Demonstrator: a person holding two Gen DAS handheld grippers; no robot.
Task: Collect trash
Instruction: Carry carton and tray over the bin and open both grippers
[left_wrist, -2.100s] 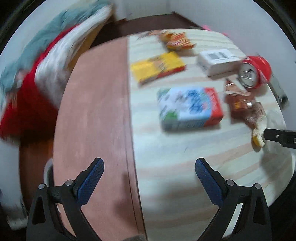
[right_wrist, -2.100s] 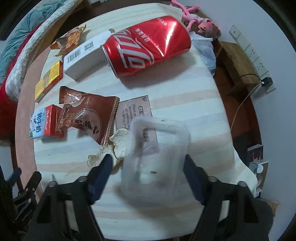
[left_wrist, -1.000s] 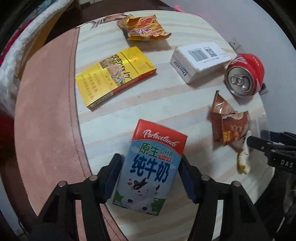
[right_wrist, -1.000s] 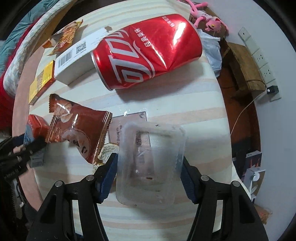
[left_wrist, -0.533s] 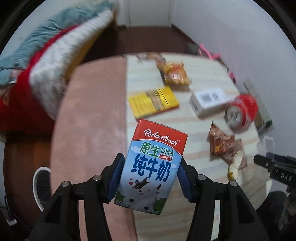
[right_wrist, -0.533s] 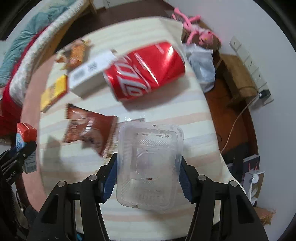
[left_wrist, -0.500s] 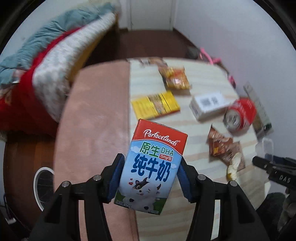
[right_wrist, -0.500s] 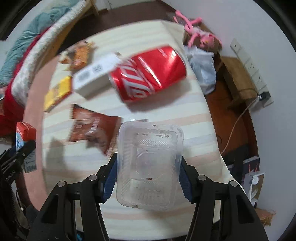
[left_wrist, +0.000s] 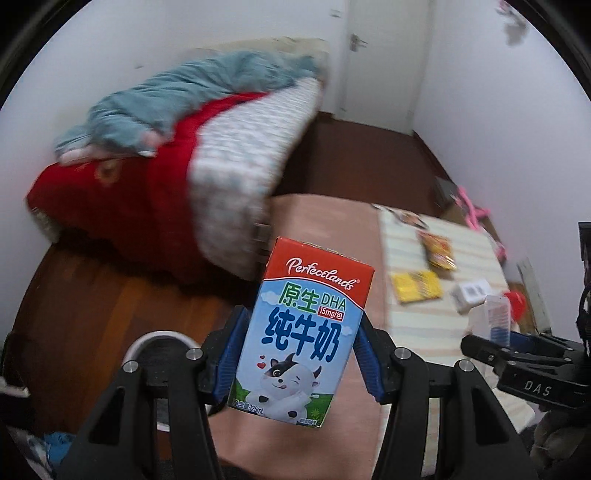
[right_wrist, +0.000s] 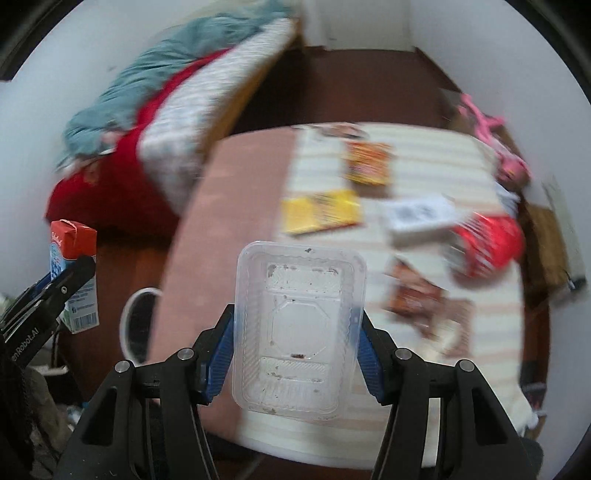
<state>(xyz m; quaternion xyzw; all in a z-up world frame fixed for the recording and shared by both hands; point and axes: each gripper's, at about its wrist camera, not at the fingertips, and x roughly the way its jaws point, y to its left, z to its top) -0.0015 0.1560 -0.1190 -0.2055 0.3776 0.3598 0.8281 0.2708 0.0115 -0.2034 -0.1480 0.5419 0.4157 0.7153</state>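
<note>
Milk carton is clamped upright in left gripper & clear plastic tray is gripped by right gripper, both held off the desk, w/ white-rimmed bin on floor left of desk.

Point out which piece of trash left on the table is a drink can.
The red can, lying at the table's right edge beside the white barcoded box. The yellow packet and brown wrapper are flat packaging.
</note>
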